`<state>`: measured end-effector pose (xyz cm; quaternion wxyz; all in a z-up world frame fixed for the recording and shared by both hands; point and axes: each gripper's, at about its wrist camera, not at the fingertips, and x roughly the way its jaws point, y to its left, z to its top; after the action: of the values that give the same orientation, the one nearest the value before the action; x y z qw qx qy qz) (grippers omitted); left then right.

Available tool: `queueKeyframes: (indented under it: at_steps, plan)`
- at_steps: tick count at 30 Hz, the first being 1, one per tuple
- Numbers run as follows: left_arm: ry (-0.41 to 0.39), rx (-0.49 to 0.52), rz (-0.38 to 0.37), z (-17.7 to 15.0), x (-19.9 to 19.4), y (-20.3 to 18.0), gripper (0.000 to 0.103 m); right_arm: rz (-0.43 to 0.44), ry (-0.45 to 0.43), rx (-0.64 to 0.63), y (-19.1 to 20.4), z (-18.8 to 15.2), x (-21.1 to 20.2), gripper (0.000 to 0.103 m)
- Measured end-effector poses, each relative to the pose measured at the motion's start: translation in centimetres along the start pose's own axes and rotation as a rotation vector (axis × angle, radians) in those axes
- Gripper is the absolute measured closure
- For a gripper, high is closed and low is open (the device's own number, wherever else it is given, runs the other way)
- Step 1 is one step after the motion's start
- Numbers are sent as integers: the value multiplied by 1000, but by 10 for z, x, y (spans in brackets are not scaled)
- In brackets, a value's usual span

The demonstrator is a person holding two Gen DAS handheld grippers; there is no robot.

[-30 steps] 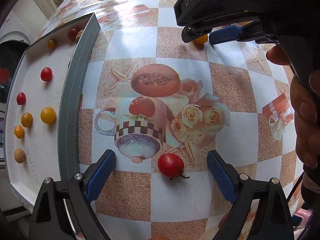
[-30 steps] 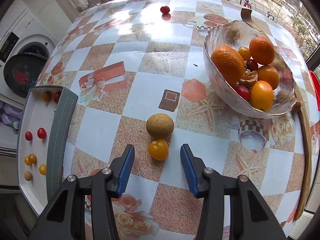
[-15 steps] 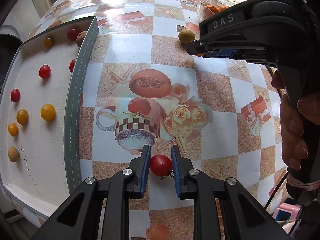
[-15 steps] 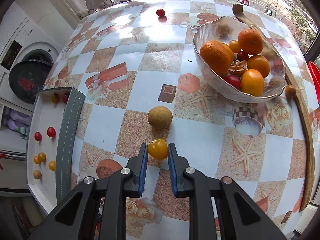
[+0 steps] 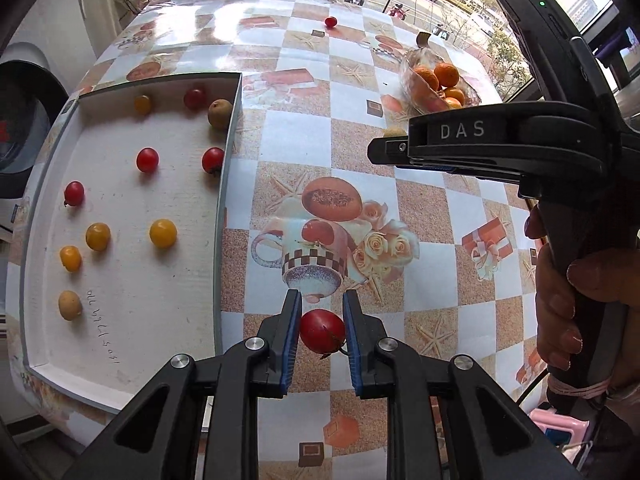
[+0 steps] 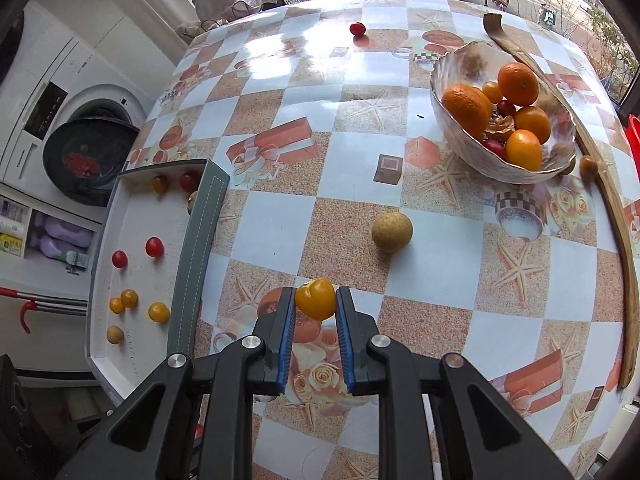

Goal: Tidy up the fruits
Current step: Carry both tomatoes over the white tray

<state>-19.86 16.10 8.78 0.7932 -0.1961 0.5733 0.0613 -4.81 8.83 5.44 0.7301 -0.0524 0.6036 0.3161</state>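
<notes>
A red tomato sits low in the middle of the left wrist view, clamped between the blue pads of the left gripper, with its small stem poking out at the lower right. In the right wrist view a yellow tomato is pinched the same way near the tips of the right gripper, just below the centre of the frame.

To the left in both views lies a white tray with a grey rim. It holds small red and yellow tomatoes spread well apart, a brownish round fruit in its upper right corner and a pale one at its lower left.

Just above and to the right of the yellow tomato, a tan round fruit rests alone on the checked tablecloth. In the upper right of the right wrist view a glass bowl holds oranges and a few small fruits. One more red tomato lies alone near the top of the frame. A washing machine stands beyond the table edge at the left.
</notes>
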Motion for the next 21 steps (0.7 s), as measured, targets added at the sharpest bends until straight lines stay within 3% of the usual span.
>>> queueKeyframes:
  at_steps: [12,21]
  plan:
    - [-32,-127,113,-17,-16,79,80,82,35,-125,84,3,16,81]
    - [-24,-175,192,-24,2,126,80,81,102,-223,140,4,58,81]
